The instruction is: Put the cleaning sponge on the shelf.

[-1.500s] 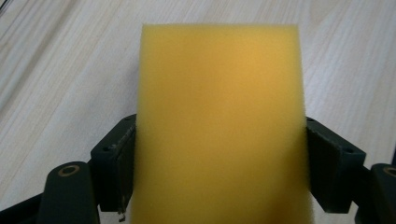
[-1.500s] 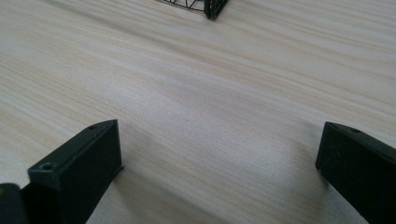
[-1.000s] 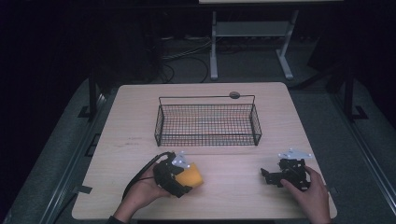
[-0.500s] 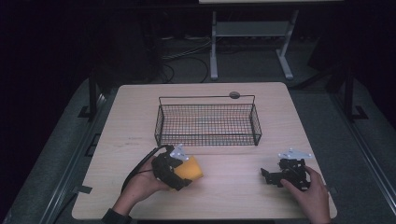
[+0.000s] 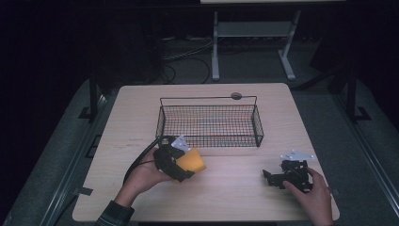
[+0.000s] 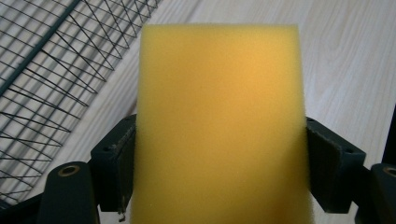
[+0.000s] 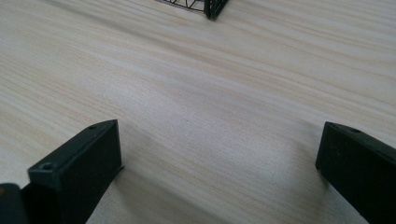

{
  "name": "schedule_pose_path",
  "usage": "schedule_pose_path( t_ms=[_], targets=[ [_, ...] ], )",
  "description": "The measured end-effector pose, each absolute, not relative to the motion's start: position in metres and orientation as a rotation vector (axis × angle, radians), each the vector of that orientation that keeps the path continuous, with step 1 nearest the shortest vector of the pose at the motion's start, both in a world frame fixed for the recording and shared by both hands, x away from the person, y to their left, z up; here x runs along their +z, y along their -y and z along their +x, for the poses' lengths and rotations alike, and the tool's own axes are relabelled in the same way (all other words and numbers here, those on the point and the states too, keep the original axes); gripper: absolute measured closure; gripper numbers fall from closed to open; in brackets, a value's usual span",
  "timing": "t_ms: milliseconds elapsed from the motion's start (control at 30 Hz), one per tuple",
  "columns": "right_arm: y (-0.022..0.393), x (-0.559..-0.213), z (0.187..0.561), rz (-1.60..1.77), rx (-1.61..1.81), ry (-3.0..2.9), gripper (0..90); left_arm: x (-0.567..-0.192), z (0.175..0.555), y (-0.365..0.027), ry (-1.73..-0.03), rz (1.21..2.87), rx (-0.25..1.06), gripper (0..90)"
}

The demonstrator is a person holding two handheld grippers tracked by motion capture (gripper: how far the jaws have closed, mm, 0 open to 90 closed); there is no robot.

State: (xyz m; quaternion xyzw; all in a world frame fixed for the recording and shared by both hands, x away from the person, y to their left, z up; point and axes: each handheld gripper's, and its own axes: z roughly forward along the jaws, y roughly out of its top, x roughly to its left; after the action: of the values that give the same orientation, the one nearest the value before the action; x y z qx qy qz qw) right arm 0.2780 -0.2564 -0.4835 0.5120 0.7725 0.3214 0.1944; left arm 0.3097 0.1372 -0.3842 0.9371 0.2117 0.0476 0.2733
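A yellow sponge [image 5: 192, 160] [image 6: 219, 126] is clamped between the jaws of my left gripper [image 5: 181, 165] [image 6: 219, 175], lifted off the table just in front of the wire basket [image 5: 209, 121]. Both pads press into the sponge's sides. The basket's mesh wall [image 6: 51, 70] runs along the left of the left gripper view. My right gripper [image 5: 273, 178] [image 7: 219, 163] rests low over the bare wood at the front right, open, with nothing between its jaws. A corner of the basket [image 7: 212, 8] shows at the top of the right gripper view.
The light wooden table [image 5: 141, 108] carries the black wire basket at its middle. A small dark round piece [image 5: 236, 96] lies behind the basket's far rim. Beyond the table stand a white stand's legs [image 5: 215, 52] and cables on a dark floor.
My left gripper has risen with the sponge and moved up toward the basket's near left corner. The right hand has stayed put.
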Motion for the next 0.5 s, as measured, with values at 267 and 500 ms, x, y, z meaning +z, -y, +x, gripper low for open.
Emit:
schedule_pose_path(
  t_ms=[267,500],
  targets=[
    [0.256,-0.483,0.278,1.436,0.901,-2.165,0.0,-0.375,0.32,-0.136,-0.568,2.505,0.138,22.5],
    [0.256,-0.483,0.278,1.436,0.902,-2.167,0.0,-0.369,0.329,-0.134,-0.573,2.494,0.15,22.5]
  ],
)
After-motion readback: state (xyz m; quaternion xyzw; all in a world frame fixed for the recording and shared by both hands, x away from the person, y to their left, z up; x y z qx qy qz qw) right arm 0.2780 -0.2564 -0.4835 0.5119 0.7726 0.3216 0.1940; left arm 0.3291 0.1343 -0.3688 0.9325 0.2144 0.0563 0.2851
